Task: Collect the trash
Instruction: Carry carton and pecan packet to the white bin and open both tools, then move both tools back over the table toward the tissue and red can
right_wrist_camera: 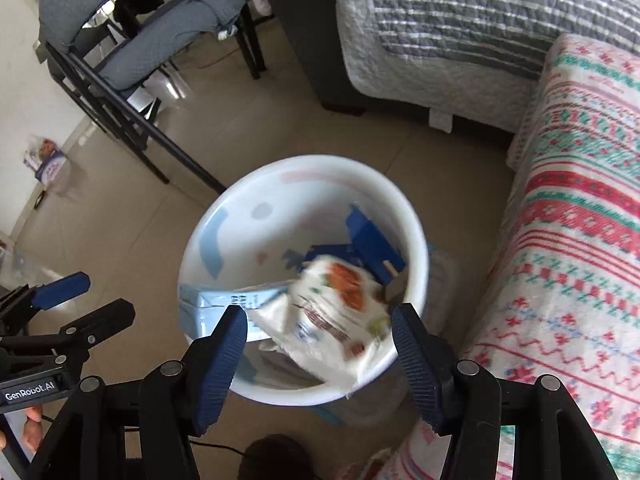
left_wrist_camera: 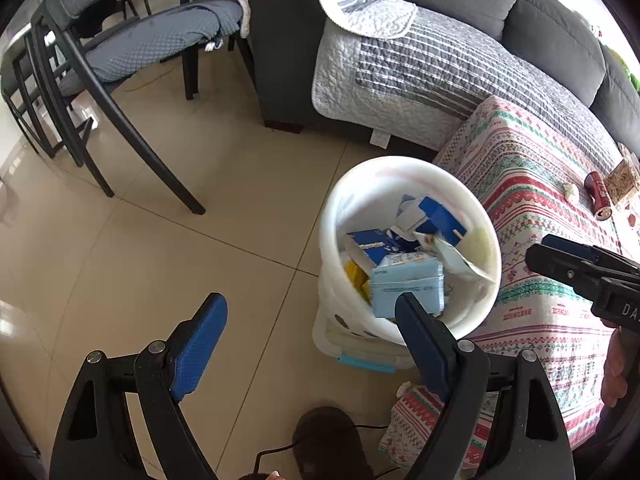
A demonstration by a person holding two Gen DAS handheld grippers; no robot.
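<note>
- Trash sits in the white bin point(right_wrist_camera: 304, 280) on the tiled floor point(left_wrist_camera: 140, 240), just beside the tabletop with its patterned cloth point(left_wrist_camera: 532, 216).
- Your right hand-held gripper point(right_wrist_camera: 318, 344) hangs over the bin's near rim with its jaws parted; a white snack wrapper point(right_wrist_camera: 336, 312) lies between them, blurred, and neither pad presses on it.
- Inside the bin you can also see a pale blue box point(left_wrist_camera: 406, 284), blue and white cartons point(left_wrist_camera: 424, 224) and something yellow point(left_wrist_camera: 356, 276).
- Your left hand-held gripper point(left_wrist_camera: 308, 320) is spread wide and holds nothing; its 2 blue pads point(left_wrist_camera: 200, 348) straddle the floor and the bin's near edge.
- On the tabletop, well apart from the bin, a red can point(left_wrist_camera: 598, 194) lies on its side next to a small tan box point(left_wrist_camera: 622, 180), with a small crumpled white scrap point(left_wrist_camera: 571, 190) near the can.
- A dark chair point(left_wrist_camera: 120, 80) and a grey sofa point(left_wrist_camera: 460, 20) stand beyond the bin.
</note>
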